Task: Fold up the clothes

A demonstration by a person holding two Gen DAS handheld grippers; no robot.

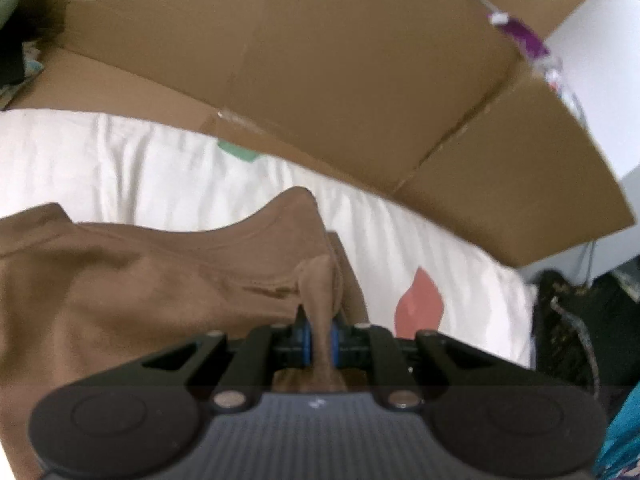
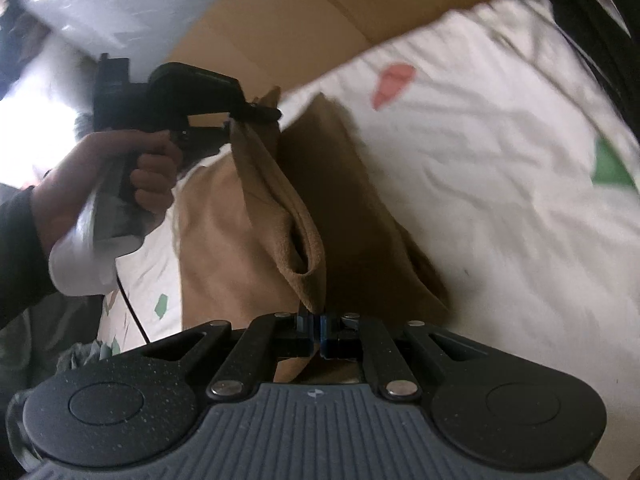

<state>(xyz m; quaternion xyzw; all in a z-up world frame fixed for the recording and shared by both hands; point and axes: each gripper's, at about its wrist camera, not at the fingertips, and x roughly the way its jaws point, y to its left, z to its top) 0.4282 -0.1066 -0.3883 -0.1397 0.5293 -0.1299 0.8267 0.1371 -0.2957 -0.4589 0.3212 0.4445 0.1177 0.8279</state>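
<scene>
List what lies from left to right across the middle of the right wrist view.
Person's hand gripping the left gripper → lifted brown garment → white patterned bedsheet → green patch at its right edge.

Soft daylight, motion blur throughout, fisheye bending and dark corners

The brown garment (image 1: 132, 280) is soft matt cloth with a faintly napped, fleece-like face and stitched seams. Under it the white bedsheet (image 1: 120, 160) is thin, creased cotton-like fabric, matt, printed with flat red and green shapes. The cardboard box (image 1: 340, 80) is plain brown board, dull and smooth, with scored folds. The left gripper (image 1: 319, 338) is matt black plastic with bright metal pins and a ribbed grey body; the right gripper (image 2: 319, 330) looks the same, its black discs finely speckled.
</scene>
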